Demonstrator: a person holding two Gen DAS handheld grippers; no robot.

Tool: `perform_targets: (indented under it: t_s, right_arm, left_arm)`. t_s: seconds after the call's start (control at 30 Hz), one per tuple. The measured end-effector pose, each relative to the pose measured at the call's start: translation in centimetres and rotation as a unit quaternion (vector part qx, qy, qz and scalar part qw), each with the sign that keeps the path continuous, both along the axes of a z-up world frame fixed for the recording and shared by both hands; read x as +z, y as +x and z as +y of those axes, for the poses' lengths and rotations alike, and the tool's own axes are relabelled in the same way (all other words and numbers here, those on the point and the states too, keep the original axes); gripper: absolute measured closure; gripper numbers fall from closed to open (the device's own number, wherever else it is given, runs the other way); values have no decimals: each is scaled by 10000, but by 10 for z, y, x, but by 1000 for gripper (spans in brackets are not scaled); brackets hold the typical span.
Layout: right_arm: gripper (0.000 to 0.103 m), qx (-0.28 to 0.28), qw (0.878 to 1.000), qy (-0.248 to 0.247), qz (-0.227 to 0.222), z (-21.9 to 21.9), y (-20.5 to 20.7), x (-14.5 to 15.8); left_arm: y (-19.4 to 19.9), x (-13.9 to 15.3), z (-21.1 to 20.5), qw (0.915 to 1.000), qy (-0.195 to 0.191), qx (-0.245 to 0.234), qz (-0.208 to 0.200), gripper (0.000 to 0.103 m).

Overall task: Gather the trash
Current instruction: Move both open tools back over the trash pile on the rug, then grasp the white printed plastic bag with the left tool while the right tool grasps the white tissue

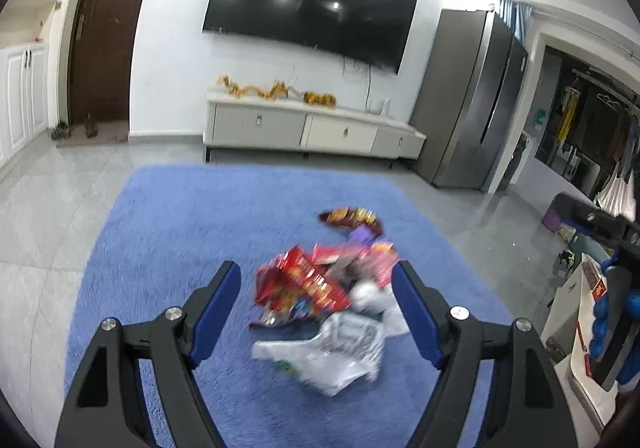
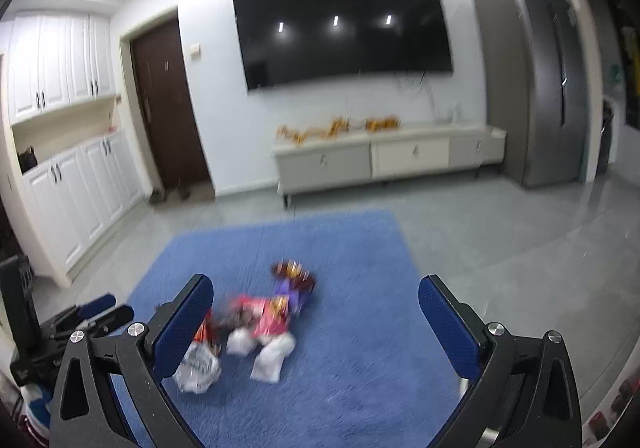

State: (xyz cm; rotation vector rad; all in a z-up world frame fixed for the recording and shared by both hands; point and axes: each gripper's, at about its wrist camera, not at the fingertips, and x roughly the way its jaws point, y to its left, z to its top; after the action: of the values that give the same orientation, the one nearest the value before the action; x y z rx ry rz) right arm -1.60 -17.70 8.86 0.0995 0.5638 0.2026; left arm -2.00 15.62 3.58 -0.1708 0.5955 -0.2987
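Note:
A pile of trash lies on a blue rug (image 1: 172, 232): a red snack wrapper (image 1: 300, 284), a crumpled white plastic bag (image 1: 340, 348) and a dark red and gold wrapper (image 1: 350, 218) behind a purple one (image 1: 362, 236). My left gripper (image 1: 316, 272) hangs open above the pile, which shows between its blue pads without touching them. In the right wrist view the same pile sits on the rug (image 2: 360, 348), with white bags (image 2: 272, 360), a pink wrapper (image 2: 268, 312) and a purple wrapper (image 2: 292, 288). My right gripper (image 2: 316, 284) stands wide open with nothing in it. Both views are blurred.
A low white TV cabinet (image 1: 312, 128) stands against the far wall under a wall-mounted TV (image 1: 312, 8). A grey fridge (image 1: 476, 96) is at the right and a brown door (image 1: 108, 32) at the left. Grey tile floor (image 2: 500, 232) surrounds the rug. White cupboards (image 2: 76, 188) line the left wall.

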Motion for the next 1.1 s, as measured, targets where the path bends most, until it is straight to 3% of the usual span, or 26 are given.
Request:
perform_targets:
  t_s: [0.2, 0.33, 0.47, 0.53, 0.6, 0.77, 0.93, 1.1]
  right_arm:
    - [1, 426, 9956, -3, 840, 24, 33, -61]
    - [19, 621, 9896, 40, 1299, 40, 47, -97]
    - [25, 694, 9854, 105, 1553, 45, 60, -117]
    - [29, 755, 9837, 114, 1629, 49, 65, -125]
    - [34, 804, 9823, 101, 1688, 53, 69, -129]
    - [46, 972, 9785, 137, 1817, 58, 72, -138]
    - [73, 1093, 9761, 163, 1870, 53, 64, -144]
    - [84, 1103, 9771, 161, 1812, 38, 45, -138]
  left_arm:
    - [12, -44, -5, 9989, 114, -250, 388, 26]
    - [18, -64, -16, 9971, 84, -422, 625, 27]
    - [24, -78, -26, 9950, 78, -574, 812, 27]
    - [25, -83, -29, 9941, 63, -615, 892, 31]
    - [29, -84, -31, 9931, 33, -645, 983, 43]
    - [30, -86, -33, 9916, -136, -655, 1105, 58]
    - [19, -83, -33, 9922, -187, -603, 1072, 67]
    - [0, -74, -37, 9937, -176, -584, 942, 71]
